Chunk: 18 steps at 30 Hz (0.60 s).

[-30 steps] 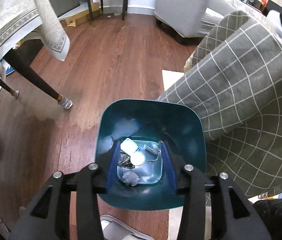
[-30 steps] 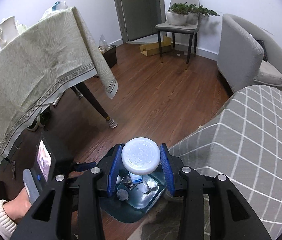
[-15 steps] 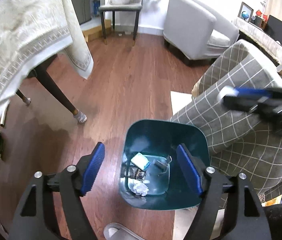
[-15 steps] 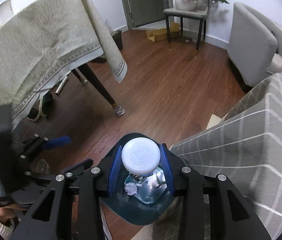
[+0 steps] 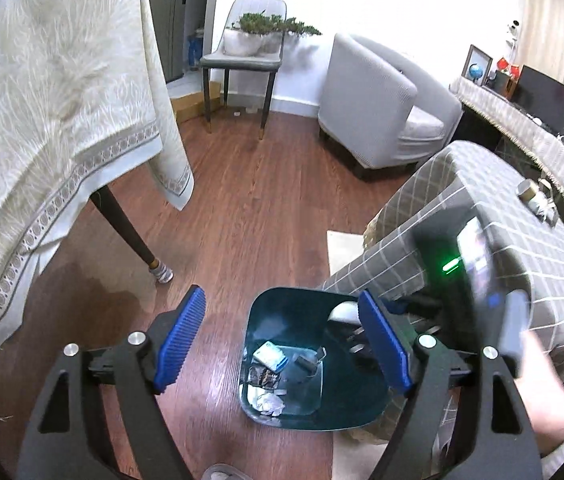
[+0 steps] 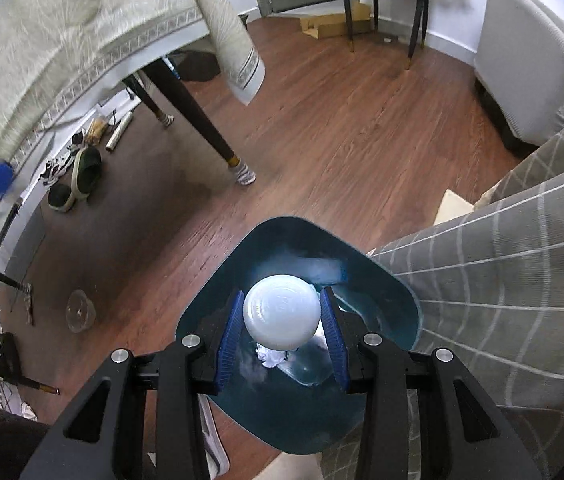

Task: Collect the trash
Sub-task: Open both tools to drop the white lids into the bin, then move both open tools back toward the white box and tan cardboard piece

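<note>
A teal trash bin point(image 5: 266, 308) stands on the wood floor against a grey checked cover; it also shows in the right wrist view point(image 6: 218, 280). Wrappers and crumpled paper point(image 5: 268, 402) lie at its bottom. My left gripper point(image 5: 282, 338) is open and empty, high above the bin. My right gripper point(image 6: 282, 330) is shut on a white round plastic container point(image 6: 281, 312) and holds it over the bin's mouth, just above the rim. The right gripper's body shows blurred in the left wrist view, over the bin's right side.
A table with a cream cloth point(image 5: 42, 120) and dark legs stands at left. The grey checked furniture point(image 5: 502, 220) is at right. A grey armchair point(image 5: 374, 108) and a chair with a plant point(image 5: 242, 56) stand at the back. Slippers point(image 6: 78, 180) and a clear cup point(image 6: 80, 312) lie on the floor.
My left gripper opened, dropped its trash into the bin and rose away. My right gripper carried the white container lower, over the bin's mouth.
</note>
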Motion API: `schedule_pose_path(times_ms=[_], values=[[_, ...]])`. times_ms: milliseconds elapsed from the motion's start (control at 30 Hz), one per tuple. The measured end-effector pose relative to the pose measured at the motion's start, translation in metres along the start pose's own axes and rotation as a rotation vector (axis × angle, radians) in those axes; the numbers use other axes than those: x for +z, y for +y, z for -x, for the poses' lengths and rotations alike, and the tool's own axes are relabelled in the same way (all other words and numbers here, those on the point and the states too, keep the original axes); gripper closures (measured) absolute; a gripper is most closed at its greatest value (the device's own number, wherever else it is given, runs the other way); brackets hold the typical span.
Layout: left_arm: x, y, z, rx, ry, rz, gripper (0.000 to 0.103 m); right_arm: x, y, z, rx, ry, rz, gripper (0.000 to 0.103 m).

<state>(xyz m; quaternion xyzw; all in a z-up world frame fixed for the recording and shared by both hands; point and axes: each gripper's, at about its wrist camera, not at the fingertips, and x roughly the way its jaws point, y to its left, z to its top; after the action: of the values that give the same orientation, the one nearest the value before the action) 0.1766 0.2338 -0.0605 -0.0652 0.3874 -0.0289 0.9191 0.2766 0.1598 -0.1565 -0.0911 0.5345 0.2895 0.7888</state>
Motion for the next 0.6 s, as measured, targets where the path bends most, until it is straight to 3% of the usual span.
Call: schedule_pose_path(times_ms=[400, 500, 600], values=[[0.021, -0.010, 0.029, -0.036, -0.082, 0.019, 0.022, -0.018, 0.012, -0.047, 0.053, 0.083, 0.032, 0.063], [0.024, -0.015, 0.036, -0.040, -0.100, 0.008, 0.022, -0.020, 0.017, -0.052, 0.074, 0.092, 0.052, 0.043], [0.024, -0.023, 0.039, -0.028, -0.111, -0.020, 0.022, -0.020, 0.020, -0.047, 0.060, 0.087, 0.079, 0.043]])
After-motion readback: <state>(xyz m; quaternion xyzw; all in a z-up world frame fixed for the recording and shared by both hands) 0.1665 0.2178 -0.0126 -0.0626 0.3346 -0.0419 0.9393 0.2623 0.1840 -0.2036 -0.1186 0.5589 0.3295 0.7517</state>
